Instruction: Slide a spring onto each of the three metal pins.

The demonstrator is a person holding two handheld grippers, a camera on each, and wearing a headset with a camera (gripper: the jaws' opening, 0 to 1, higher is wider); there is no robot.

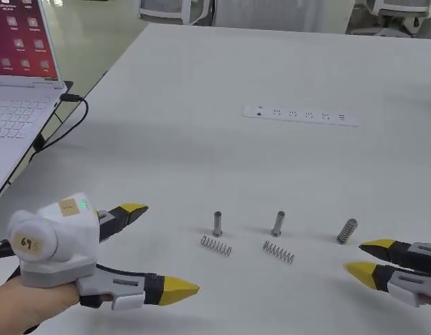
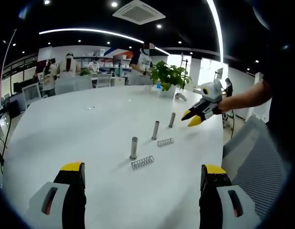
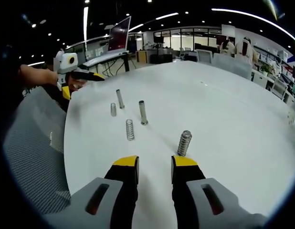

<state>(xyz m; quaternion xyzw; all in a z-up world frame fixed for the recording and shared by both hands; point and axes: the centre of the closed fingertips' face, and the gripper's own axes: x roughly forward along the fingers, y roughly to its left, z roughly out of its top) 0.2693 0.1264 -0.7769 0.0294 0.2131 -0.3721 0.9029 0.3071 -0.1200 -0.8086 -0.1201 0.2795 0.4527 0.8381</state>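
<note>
Three metal pins stand in a row on the white table. The left pin (image 1: 217,223) and the middle pin (image 1: 278,223) are bare. The right pin (image 1: 347,231) wears a spring. One loose spring (image 1: 215,245) lies in front of the left pin, another loose spring (image 1: 278,252) in front of the middle pin. My left gripper (image 1: 160,248) is at the lower left, jaws wide open and holding nothing. My right gripper (image 1: 364,257) sits just right of the sprung pin (image 3: 184,142), open with a narrow empty gap.
An open laptop (image 1: 20,77) stands at the table's left edge, with a black cable (image 1: 62,132) trailing from it. A white power strip (image 1: 299,115) lies behind the pins. Office chairs (image 1: 174,10) stand beyond the far edge.
</note>
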